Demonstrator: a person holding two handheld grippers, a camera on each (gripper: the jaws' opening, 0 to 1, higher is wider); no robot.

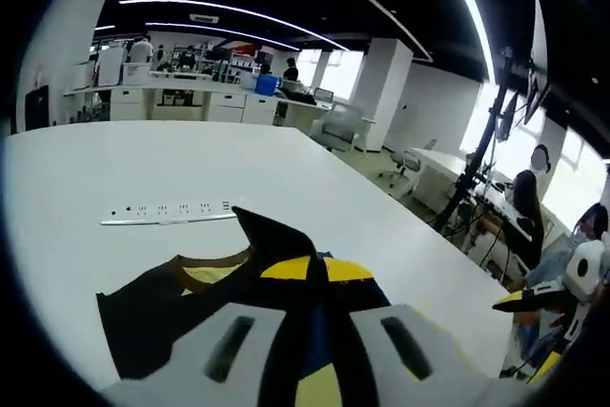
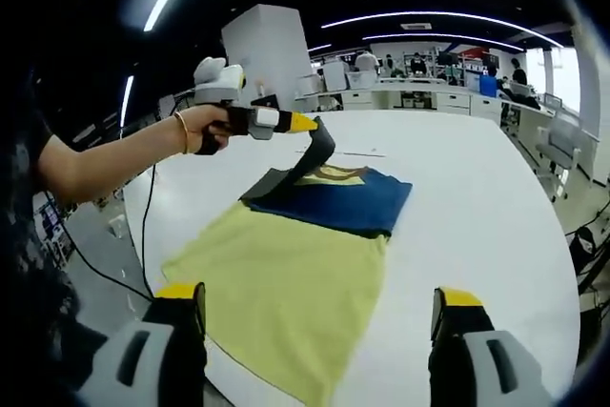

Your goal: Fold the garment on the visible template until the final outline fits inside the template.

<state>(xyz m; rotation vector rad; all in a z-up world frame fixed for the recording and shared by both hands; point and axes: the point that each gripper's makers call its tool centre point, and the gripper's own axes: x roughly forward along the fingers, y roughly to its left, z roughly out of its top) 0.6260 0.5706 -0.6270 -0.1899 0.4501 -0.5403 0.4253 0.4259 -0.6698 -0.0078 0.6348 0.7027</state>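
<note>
Left gripper (image 2: 307, 125): jaws together, clamped on a dark sleeve corner (image 2: 322, 145) of the garment; corner lifted off the table, cloth hanging back down to the garment. Held in a hand (image 2: 204, 125) wearing a thin bracelet (image 2: 181, 130). In the left gripper view, grey jaws (image 1: 315, 355) rising from the bottom with dark cloth pinched between them.

Right gripper (image 2: 319, 316): jaws wide apart, yellow-tipped, holding nothing and touching nothing; poised above the near hem of the garment.

Garment (image 2: 295, 274): flat on the white table (image 2: 477, 197); yellow body nearest the right gripper, navy chest section (image 2: 338, 202) beyond it, neck opening (image 2: 334, 174) with tan trim just beside the raised corner. In the left gripper view, black sleeve (image 1: 152, 316) spread to the left of the jaws, yellow patch (image 1: 315, 269) just above them.

Template: cannot be made out under or around the garment.

Writing, labels: none readable.

Power strip (image 1: 170, 213): white, lying on the table beyond the garment, well apart from it.

Surroundings: desks and seated people beyond the table; cable (image 2: 143, 235) hanging off the table edge beside the garment.
</note>
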